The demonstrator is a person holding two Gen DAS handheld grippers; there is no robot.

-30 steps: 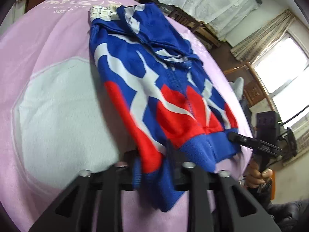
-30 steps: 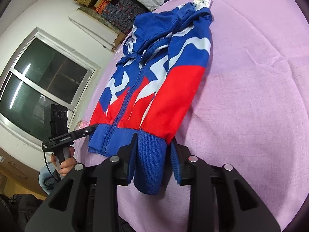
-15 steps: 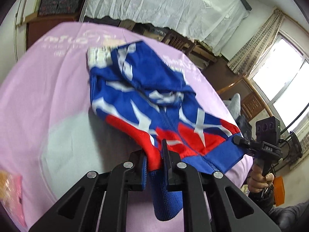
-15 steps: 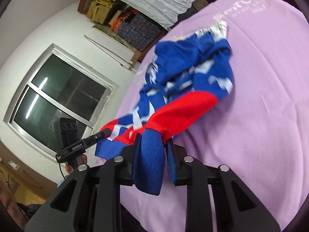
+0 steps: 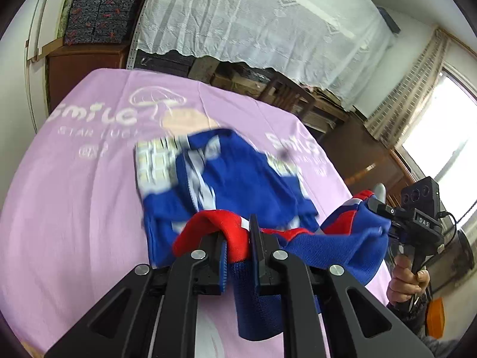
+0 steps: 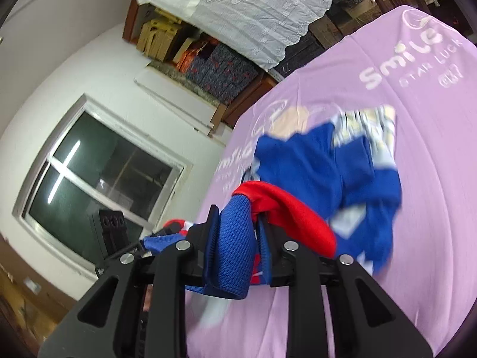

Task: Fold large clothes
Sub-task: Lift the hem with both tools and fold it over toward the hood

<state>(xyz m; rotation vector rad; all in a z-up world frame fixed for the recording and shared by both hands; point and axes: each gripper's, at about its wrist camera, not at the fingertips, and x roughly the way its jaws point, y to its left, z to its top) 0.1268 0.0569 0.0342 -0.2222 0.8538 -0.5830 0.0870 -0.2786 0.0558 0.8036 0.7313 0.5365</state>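
Note:
A blue, red and white zip jacket lies on a pink sheet, motion-blurred, its lower half raised and doubled back over its upper half. My left gripper is shut on one hem corner, red fabric and blue ribbing bunched between its fingers. My right gripper is shut on the other corner, and the blue ribbed hem hangs down from its jaws. In the left wrist view the right gripper is at the right with a hand on its handle. The hem stretches between the two grippers above the sheet.
The pink sheet carries white "Smile" lettering near its far edge. Beyond it stand wooden furniture and shelves under a white lace cloth. A bright window is at the right, a dark window at the left.
Both grippers have lifted the hem off the sheet and carried it towards the collar end. The jacket's lower half now arches over its upper half.

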